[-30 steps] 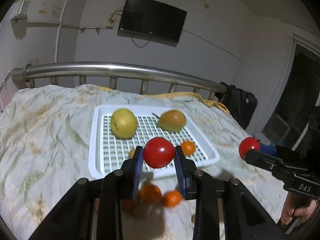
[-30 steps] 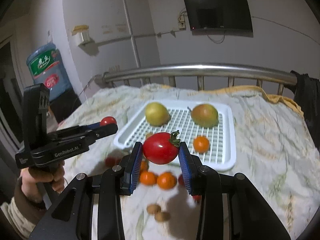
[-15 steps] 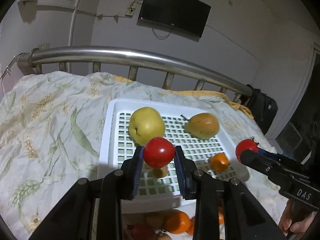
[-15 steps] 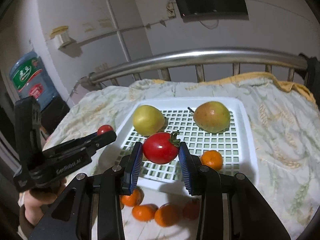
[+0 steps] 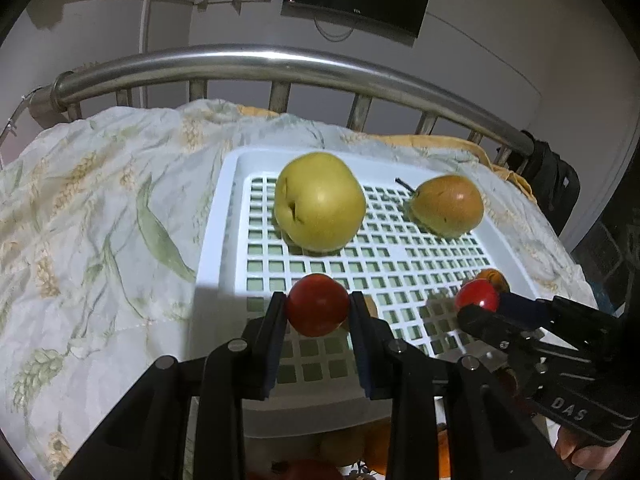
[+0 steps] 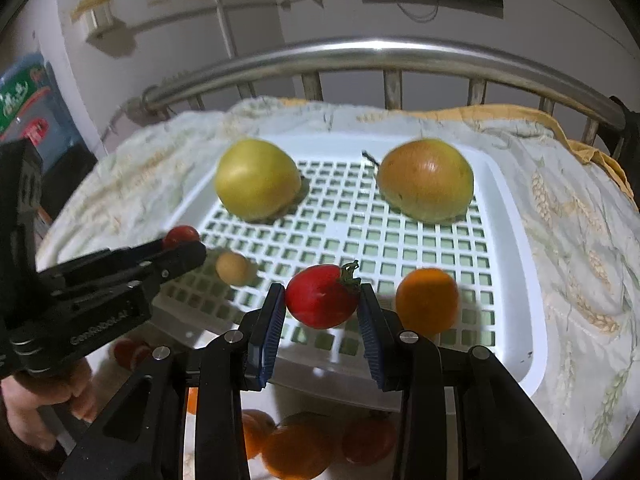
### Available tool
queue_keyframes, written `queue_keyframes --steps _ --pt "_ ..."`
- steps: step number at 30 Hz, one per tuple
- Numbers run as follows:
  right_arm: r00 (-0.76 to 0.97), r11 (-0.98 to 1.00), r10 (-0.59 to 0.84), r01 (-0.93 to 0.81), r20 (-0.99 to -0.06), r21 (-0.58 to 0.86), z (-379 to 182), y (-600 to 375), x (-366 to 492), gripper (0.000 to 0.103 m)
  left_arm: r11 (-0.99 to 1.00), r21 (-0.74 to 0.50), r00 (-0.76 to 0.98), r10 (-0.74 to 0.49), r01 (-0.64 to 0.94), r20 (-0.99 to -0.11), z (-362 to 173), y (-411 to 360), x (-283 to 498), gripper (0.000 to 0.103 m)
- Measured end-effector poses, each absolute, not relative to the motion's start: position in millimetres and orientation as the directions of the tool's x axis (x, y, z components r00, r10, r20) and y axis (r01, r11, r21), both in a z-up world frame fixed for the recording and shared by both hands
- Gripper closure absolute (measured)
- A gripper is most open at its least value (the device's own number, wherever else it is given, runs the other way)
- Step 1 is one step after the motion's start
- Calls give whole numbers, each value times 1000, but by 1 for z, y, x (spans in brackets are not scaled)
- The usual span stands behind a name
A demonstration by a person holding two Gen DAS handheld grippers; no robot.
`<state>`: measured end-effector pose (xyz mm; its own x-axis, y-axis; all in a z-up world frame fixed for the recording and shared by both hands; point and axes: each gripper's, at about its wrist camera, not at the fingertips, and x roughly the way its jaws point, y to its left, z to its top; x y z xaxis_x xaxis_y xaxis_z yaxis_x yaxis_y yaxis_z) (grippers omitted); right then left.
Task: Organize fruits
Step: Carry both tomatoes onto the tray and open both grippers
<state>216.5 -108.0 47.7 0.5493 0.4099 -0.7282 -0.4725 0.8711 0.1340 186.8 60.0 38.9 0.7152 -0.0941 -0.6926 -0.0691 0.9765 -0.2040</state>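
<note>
Left gripper (image 5: 318, 312) is clamped on a round red tomato (image 5: 318, 305), held over the near left part of the white slotted tray (image 5: 216, 236). Right gripper (image 6: 322, 308) is clamped on a stemmed red tomato (image 6: 322, 302), held over the tray's near edge. On the tray lie a yellow apple (image 5: 319, 213) far left, a russet pear (image 5: 448, 205) far right, an orange (image 6: 427, 300) near right and a small tan fruit (image 6: 233, 267) near left; more oranges (image 6: 296, 444) lie on the bedsheet (image 5: 80, 220) before the tray.
</note>
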Motion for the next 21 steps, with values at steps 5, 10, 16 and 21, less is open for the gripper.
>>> queue_keyframes --steps 5,10,16,21 --pt "533 875 392 -468 -750 125 39 -107 221 68 981 -184 702 -84 -67 -707 34 57 189 70" --pt "525 880 374 -460 -764 115 32 -107 224 67 983 -174 700 -78 -66 -710 32 56 190 70" --pt "528 880 402 -449 -748 156 38 -112 223 36 981 -177 710 -70 -77 -700 38 58 189 40" --pt "594 876 433 -456 -677 160 71 -121 208 24 980 -183 797 -47 -80 -602 69 61 170 9"
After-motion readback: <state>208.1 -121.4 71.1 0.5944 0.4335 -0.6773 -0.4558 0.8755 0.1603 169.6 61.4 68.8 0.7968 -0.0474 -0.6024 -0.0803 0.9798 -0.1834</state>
